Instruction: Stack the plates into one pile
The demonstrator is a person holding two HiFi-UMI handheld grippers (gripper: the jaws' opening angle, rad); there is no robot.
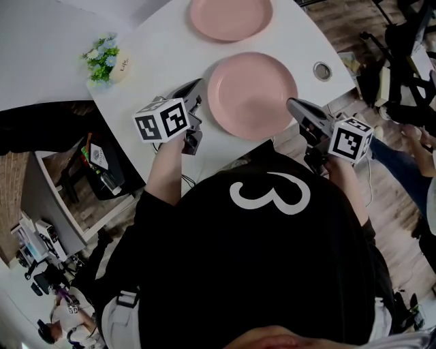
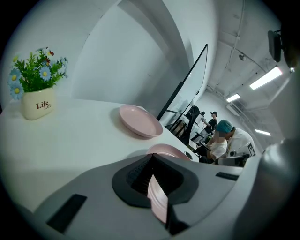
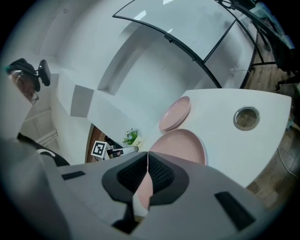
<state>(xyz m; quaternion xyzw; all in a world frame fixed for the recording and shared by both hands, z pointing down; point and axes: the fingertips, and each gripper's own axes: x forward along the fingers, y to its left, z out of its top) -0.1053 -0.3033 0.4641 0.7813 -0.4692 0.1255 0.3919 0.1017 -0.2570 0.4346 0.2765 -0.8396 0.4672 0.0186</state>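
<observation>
Surface: I have a white table with a curved edge, and wood floor beyond it.
Room: the left gripper view gives me a black-framed panel, ceiling lights and people behind the table.
Plates: two pink ones, lying apart. The near plate lies flat between my tongs. The far plate is farther back, cut by the head view's top edge.
Left gripper: tips pressed together on nothing, just beside the near plate's left rim.
Right gripper: tips together too, nothing gripped, at the right rim. I cannot tell whether it touches.
Around: a flower pot stands well left of the plates, and a round cable hole sits right of the near plate.
In the way: a black shirt covers the table's near edge in the head view.
One view only: the right gripper view shows the left gripper's marker cube across the plate.
</observation>
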